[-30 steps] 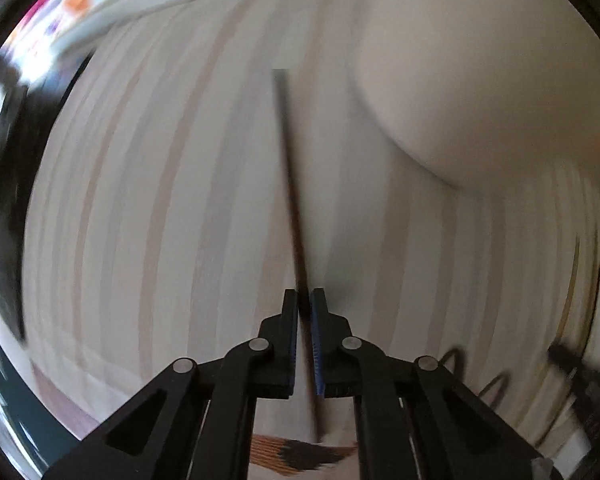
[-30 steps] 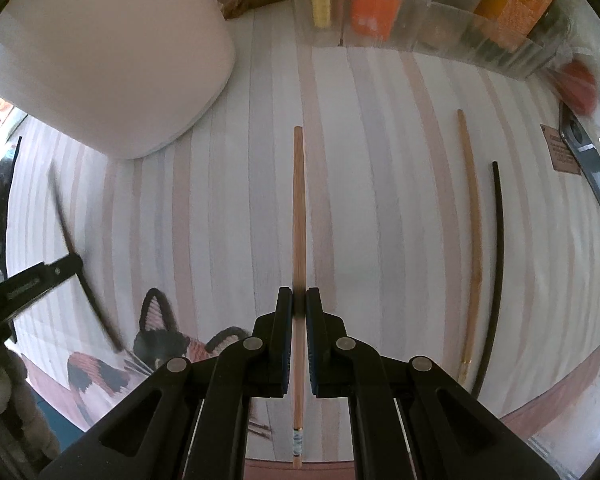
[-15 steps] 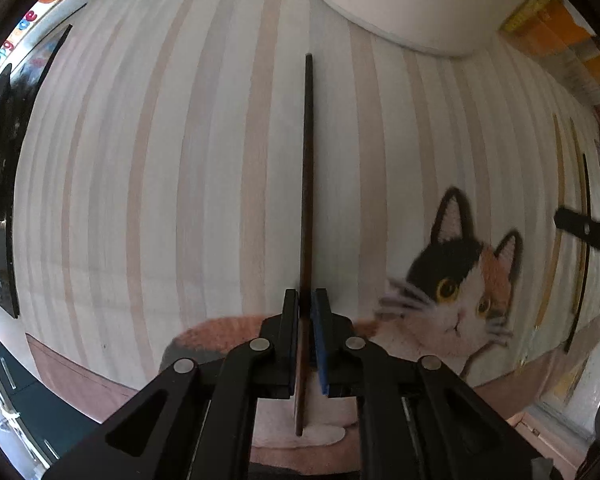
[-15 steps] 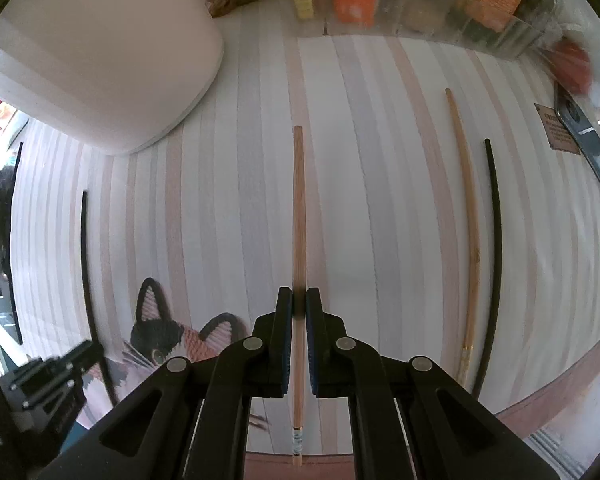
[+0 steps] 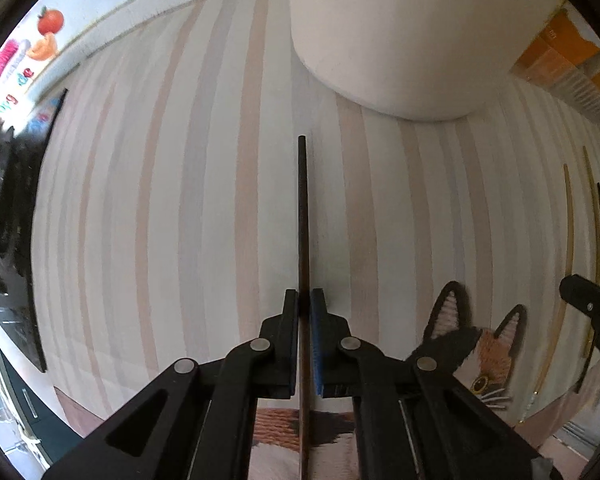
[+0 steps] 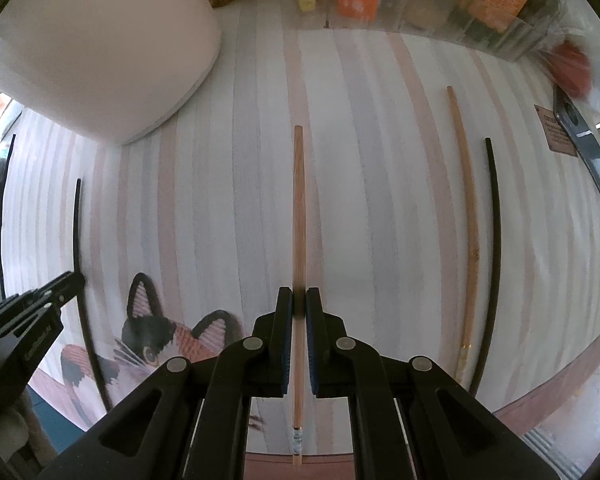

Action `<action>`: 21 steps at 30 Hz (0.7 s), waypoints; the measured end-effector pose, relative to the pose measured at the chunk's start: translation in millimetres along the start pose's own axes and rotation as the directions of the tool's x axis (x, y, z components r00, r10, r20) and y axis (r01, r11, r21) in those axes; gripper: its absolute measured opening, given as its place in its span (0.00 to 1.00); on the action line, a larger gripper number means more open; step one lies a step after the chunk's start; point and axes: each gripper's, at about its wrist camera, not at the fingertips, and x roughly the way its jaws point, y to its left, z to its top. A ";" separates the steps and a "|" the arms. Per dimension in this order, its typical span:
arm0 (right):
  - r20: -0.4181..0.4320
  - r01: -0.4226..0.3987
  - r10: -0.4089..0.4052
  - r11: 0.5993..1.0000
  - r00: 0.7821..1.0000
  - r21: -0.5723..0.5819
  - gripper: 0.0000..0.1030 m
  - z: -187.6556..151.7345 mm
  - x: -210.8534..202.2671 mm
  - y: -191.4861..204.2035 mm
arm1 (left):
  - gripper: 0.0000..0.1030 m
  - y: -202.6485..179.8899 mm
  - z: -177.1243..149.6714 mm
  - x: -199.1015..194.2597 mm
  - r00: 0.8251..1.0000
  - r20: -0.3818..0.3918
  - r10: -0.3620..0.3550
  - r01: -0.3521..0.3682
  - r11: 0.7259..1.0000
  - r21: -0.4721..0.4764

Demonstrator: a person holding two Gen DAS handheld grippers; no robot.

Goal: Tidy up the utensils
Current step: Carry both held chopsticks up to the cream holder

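My left gripper [image 5: 304, 300] is shut on a dark chopstick [image 5: 303, 216] that points straight ahead, above the striped mat [image 5: 180, 200]. My right gripper [image 6: 299, 300] is shut on a light wooden chopstick [image 6: 298, 208] held the same way. A second wooden chopstick [image 6: 470, 220] and a second dark chopstick [image 6: 496, 248] lie side by side on the mat to the right. The left gripper [image 6: 66, 284] and its dark chopstick [image 6: 77, 232] show at the left of the right wrist view. The right gripper's finger [image 5: 584, 296] shows at the right edge of the left wrist view.
A large white container [image 6: 96, 44] stands at the back left of the mat; it also shows in the left wrist view [image 5: 400, 32]. A clear bin of packets [image 6: 400, 4] lines the back. A cat picture [image 6: 156, 340] is on the mat's near edge. A dark knife-like object [image 6: 580, 140] lies far right.
My left gripper has swung with the dark chopstick, which now points just left of the white container. My right gripper has stayed nearly still with the wooden chopstick.
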 end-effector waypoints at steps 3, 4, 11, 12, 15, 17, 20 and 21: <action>0.030 -0.015 0.016 1.000 0.999 -0.009 0.07 -1.7 -9.1 0.9 | 0.03 -4.7 -18.8 -34.4 0.997 0.079 -0.021 0.022 1.000 -0.016; 0.043 -0.025 0.026 1.000 0.999 -0.010 0.07 -3.0 -15.0 2.2 | 0.03 -2.6 -21.4 -45.5 0.994 0.105 -0.025 0.027 0.999 -0.017; 0.168 -0.097 0.104 0.994 0.980 -0.052 0.07 -6.0 -62.8 5.4 | 0.03 4.4 -22.9 -132.1 0.957 0.280 -0.077 0.096 0.994 -0.054; 0.190 -0.105 0.114 0.993 0.975 -0.059 0.07 -6.3 -72.0 5.9 | 0.03 8.1 -25.4 -146.3 0.949 0.306 -0.082 0.106 0.993 -0.061; 0.259 -0.128 0.145 0.988 0.955 -0.082 0.06 -5.3 -105.6 8.2 | 0.03 19.5 -29.7 -187.4 0.910 0.399 -0.110 0.154 0.985 -0.080; 0.294 -0.148 0.168 0.985 0.941 -0.091 0.06 -0.1 -127.1 7.3 | 0.03 35.8 -16.8 -200.3 0.882 0.454 -0.126 0.179 0.981 -0.075; 0.367 -0.191 0.215 0.976 0.905 -0.102 0.06 9.4 -168.5 6.7 | 0.03 48.5 2.5 -238.1 0.830 0.534 -0.157 0.220 0.974 -0.056; 0.387 -0.202 0.227 0.974 0.894 -0.105 0.06 16.1 -180.5 5.3 | 0.03 47.6 8.7 -255.5 0.807 0.565 -0.171 0.238 0.970 -0.047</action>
